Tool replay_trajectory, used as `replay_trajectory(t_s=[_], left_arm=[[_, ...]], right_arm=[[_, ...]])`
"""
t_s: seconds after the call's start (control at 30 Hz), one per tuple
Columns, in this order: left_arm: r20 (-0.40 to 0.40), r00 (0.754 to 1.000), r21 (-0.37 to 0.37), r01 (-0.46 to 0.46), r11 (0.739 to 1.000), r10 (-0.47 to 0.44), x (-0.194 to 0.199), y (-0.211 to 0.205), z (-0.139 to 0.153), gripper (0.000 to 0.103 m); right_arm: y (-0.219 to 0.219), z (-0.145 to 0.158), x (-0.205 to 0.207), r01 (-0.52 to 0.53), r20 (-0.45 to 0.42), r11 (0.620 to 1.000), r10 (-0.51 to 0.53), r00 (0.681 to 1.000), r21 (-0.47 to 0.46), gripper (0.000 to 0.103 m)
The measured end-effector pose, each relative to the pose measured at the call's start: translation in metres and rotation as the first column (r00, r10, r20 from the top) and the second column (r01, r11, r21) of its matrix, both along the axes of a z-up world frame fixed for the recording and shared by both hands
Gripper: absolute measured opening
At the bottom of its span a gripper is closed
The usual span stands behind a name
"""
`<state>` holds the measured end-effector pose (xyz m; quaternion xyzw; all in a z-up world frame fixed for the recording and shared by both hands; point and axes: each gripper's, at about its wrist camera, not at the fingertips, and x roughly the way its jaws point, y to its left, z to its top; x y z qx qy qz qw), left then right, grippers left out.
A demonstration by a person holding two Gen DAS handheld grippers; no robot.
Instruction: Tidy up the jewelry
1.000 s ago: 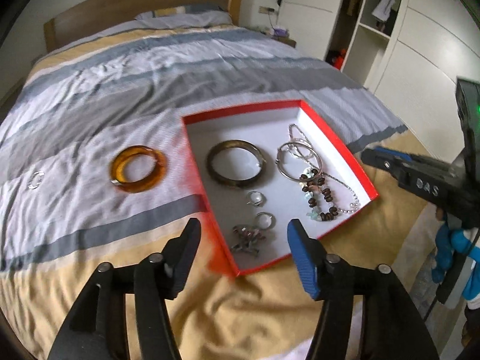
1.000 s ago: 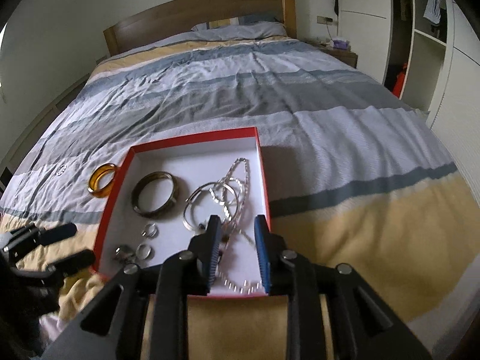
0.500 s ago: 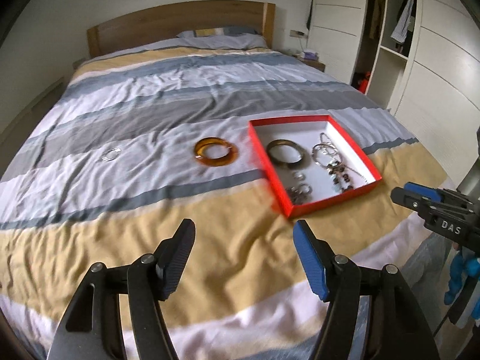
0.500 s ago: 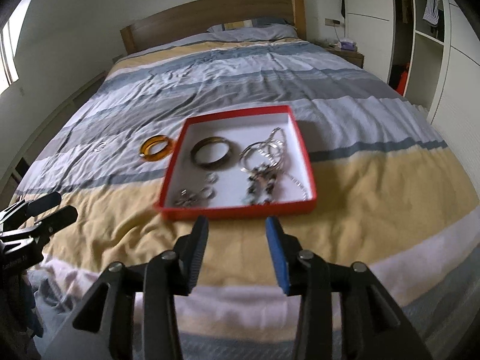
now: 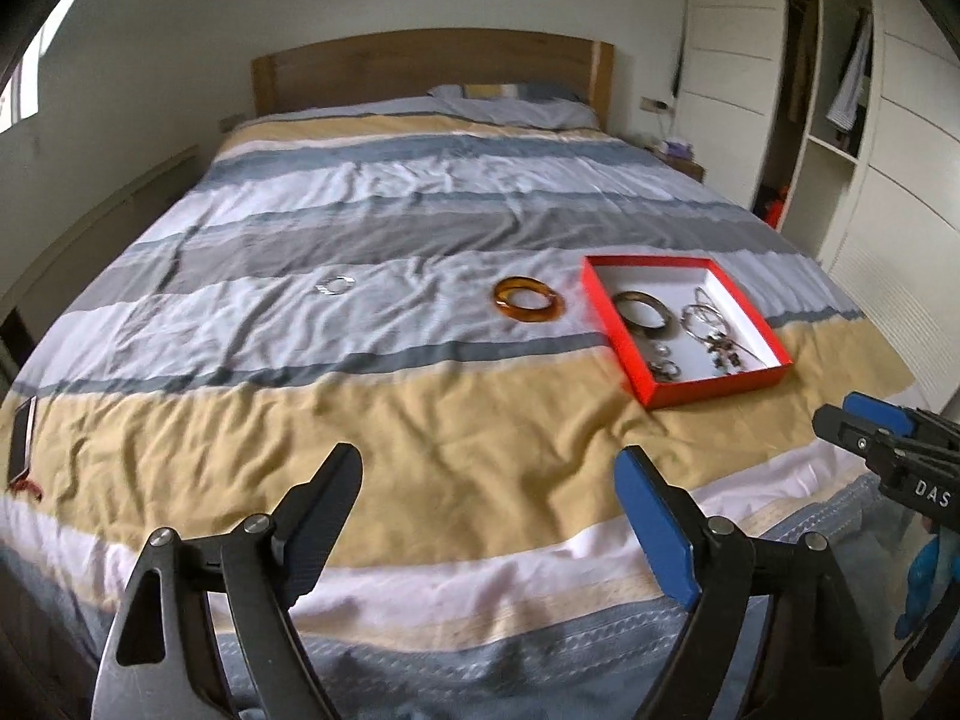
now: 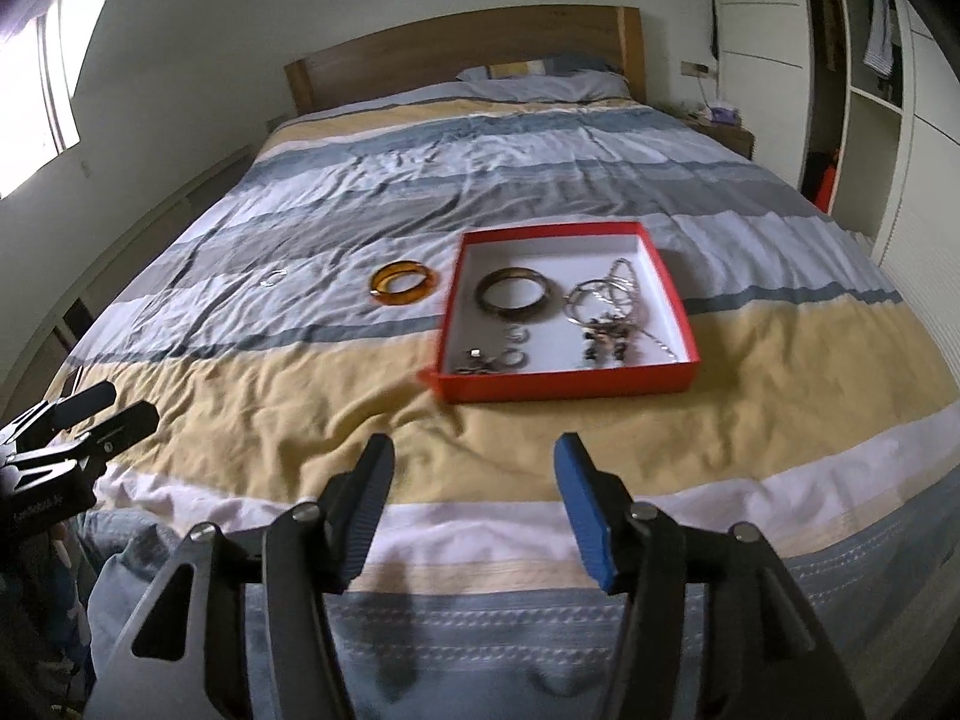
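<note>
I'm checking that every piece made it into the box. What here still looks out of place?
Two pieces lie loose on the bedspread, outside the red box: an amber bangle just left of it and a small silver ring farther left. A phone also lies near the bed's left edge.

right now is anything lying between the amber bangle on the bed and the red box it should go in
Nothing visible does. The amber bangle lies on bare duvet just left of the red box, with only wrinkled fabric between them. Going in means clearing the box's left wall. Both grippers are far back, their fingers opening with nothing between them.
</note>
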<state>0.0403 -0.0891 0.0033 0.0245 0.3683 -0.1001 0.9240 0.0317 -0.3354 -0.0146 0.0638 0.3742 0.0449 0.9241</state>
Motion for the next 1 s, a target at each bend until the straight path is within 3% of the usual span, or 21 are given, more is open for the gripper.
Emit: replay_trajectory(t_s=[0.27, 0.57, 0.73, 1.0], left_arm=[[0.040, 0.995, 0.045, -0.097, 0.994, 0.095, -0.026, 0.032, 0.010, 0.089], [0.112, 0.982, 0.032, -0.153, 0.988, 0.149, -0.047, 0.051, 0.024, 0.093], [0.113, 0.981, 0.021, -0.162, 0.987, 0.158, -0.047, 0.057, 0.022, 0.093], [0.043, 0.990, 0.031, -0.135, 0.990, 0.133, -0.030, 0.057, 0.006, 0.093]], right_arm=[[0.032, 0.014, -0.015, -0.033, 0.056, 0.999, 0.035, 0.998, -0.037, 0.064], [0.064, 0.014, -0.028, -0.135, 0.100, 0.989, 0.141, 0.985, -0.063, 0.067], [0.076, 0.008, -0.030, -0.170, 0.112, 0.982, 0.179, 0.978, -0.079, 0.070], [0.078, -0.015, -0.011, -0.211, 0.004, 0.977, 0.211, 0.977, -0.004, 0.070]])
